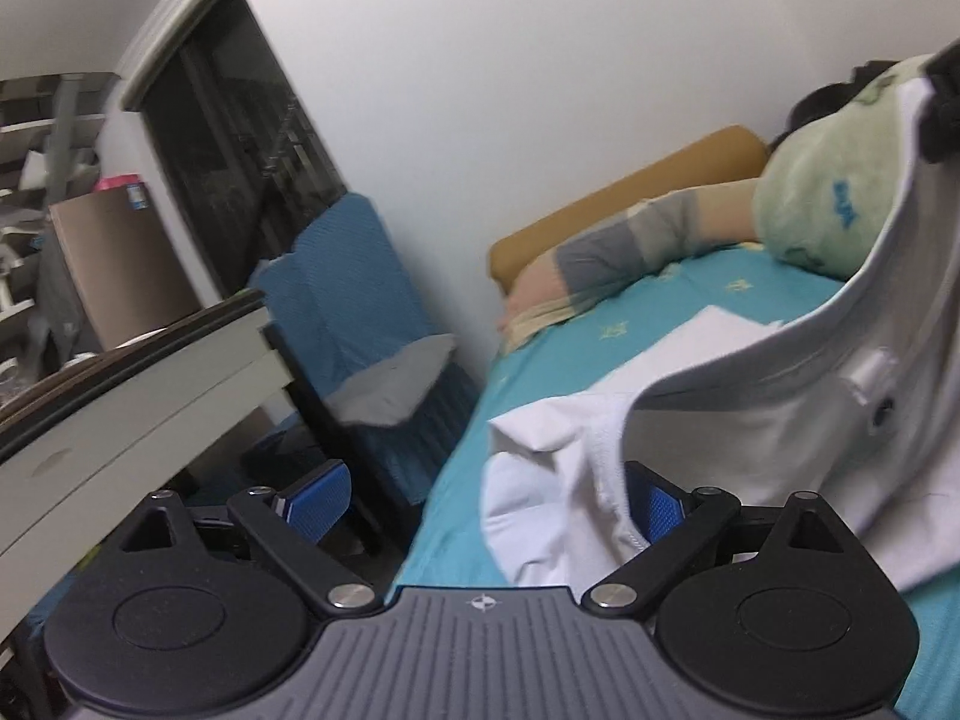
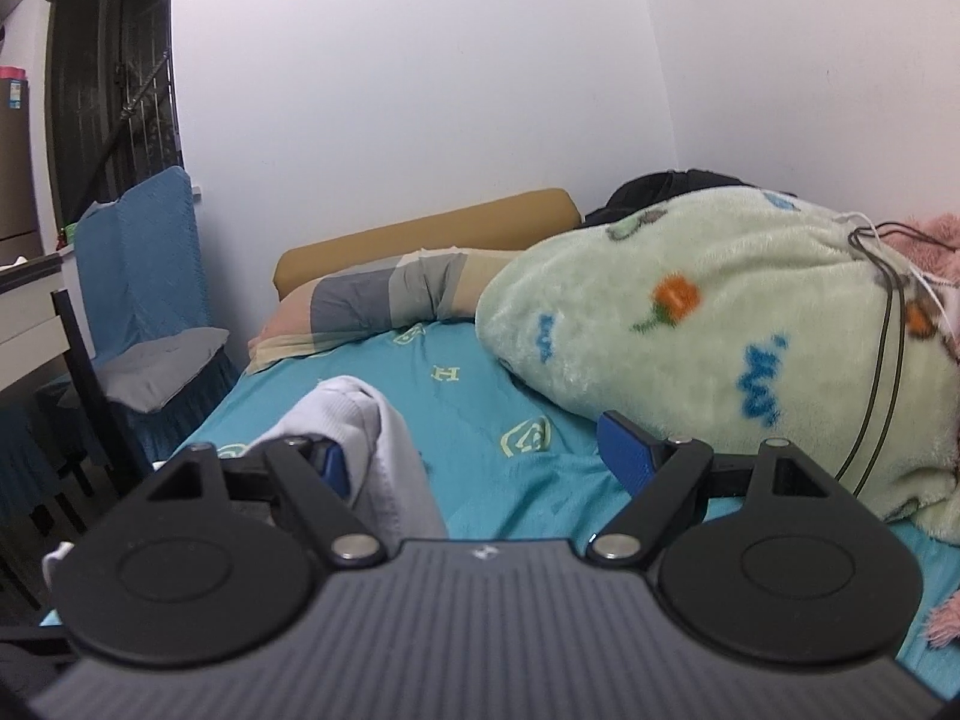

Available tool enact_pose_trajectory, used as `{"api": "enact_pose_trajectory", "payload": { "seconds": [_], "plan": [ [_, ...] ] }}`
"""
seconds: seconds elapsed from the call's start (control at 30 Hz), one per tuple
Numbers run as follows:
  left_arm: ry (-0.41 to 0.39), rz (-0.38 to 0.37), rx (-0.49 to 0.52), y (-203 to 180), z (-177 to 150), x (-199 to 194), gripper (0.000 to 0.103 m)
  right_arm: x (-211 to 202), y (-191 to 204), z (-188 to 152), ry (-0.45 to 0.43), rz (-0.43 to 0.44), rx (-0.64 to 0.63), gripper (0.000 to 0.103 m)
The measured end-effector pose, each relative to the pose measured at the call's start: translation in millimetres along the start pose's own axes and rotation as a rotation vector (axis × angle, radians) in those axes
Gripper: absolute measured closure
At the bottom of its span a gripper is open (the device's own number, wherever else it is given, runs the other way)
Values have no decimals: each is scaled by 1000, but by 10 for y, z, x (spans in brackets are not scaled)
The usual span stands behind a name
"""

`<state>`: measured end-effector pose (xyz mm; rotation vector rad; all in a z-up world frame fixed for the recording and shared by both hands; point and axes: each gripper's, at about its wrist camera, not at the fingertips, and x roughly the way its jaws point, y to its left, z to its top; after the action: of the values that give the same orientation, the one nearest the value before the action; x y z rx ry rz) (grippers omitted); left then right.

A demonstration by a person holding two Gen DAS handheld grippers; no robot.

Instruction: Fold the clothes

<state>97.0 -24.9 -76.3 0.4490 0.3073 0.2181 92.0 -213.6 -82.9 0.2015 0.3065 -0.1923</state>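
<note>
White garment draped over both spread claws, above teal bed.

A bed in a teal patterned sheet is the landmark. At its head lies a striped pillow against a tan headboard. A green fleece blanket is heaped on it. Beside it stands a blue-covered chair with a grey cushion.

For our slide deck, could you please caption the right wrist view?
Open right gripper over teal bedsheet, white garment draped over its left finger.
</note>
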Motion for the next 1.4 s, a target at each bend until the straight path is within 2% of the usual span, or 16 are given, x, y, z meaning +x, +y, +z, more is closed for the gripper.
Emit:
{"api": "enact_pose_trajectory", "payload": {
  "seconds": [0.13, 0.23, 0.33, 0.4, 0.5, 0.67, 0.8, 0.9, 1.07, 1.2, 1.23, 1.33, 1.4],
  "plan": [
    [23, 70, -149, 259, 31, 27, 5, 113, 26, -77, 74, -22, -63, 21],
    [35, 85, -273, 494, 42, -4, 3, 265, 28, -251, 187, -62, -109, 21],
    [27, 86, -297, 569, 55, -104, 2, 346, -61, -398, 273, -74, -50, 20],
    [14, 94, -297, 605, 74, -210, 2, 295, -69, -410, 263, -82, -57, 21],
    [-44, 106, -321, 738, 141, -451, 2, 35, -103, -239, 161, -93, -43, 21],
    [-179, 142, -446, 1243, 571, -948, 1, -654, -128, 476, -46, -6, 55, 20],
    [-309, 168, -541, 1812, 1168, -1437, 0, -1297, 26, 1202, -201, 73, 47, 20],
    [-424, 187, -575, 2215, 1644, -1937, 0, -1855, 123, 1763, -317, 115, 32, 20],
    [-560, 176, -610, 2783, 2386, -2818, 0, -2830, 131, 2593, -488, 168, 55, 20],
    [-592, 135, -658, 3105, 2815, -3404, 0, -3537, 109, 3074, -589, 176, 63, 16],
    [-594, 119, -673, 3166, 2883, -3511, 0, -3667, 86, 3142, -606, 174, 60, 11],
    [-593, 94, -675, 3247, 3025, -3760, 0, -3970, -4, 3272, -646, 166, 50, 10],
    [-569, 80, -662, 3213, 3056, -3814, 0, -4018, -35, 3276, -645, 156, 38, 10]
  ]
}}
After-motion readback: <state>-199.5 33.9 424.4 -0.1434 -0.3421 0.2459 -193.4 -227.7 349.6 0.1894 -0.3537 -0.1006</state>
